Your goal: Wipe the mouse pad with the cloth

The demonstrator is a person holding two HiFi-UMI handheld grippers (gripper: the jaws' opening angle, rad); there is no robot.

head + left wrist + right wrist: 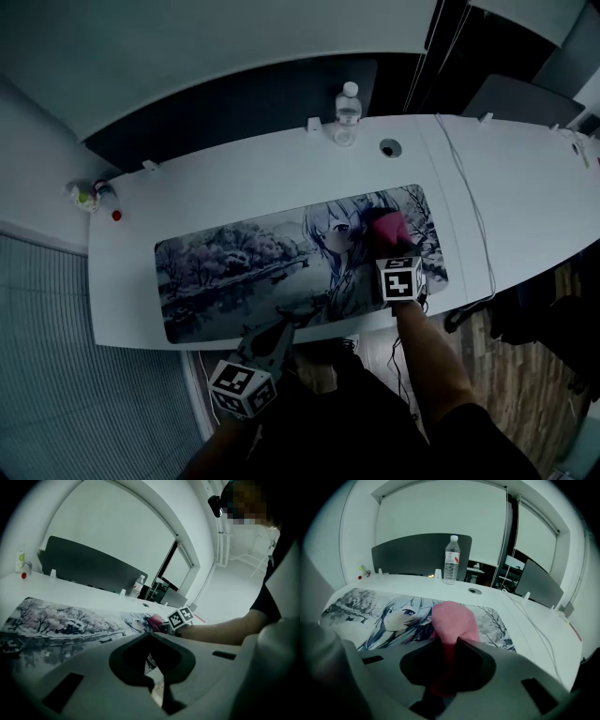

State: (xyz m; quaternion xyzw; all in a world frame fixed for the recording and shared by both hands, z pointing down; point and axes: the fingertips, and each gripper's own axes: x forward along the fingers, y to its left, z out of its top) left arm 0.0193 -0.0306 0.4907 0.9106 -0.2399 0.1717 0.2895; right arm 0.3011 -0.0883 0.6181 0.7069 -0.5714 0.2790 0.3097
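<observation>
Cloth (452, 616) – pink, clamped in right hand-held gripper (452, 641) – rests on mouse pad (234, 272) near its right end. Left hand-held gripper (151, 635) closed, empty, by bench (216, 178) edge. Wiping prob. underway; 1 long stretch leftward remains.

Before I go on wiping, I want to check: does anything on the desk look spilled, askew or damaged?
Nothing stands out. The long printed mouse pad lies flat on the white desk, the clear plastic water bottle stands upright, capped, and the pink cloth is held in the right hand-held gripper.
</observation>
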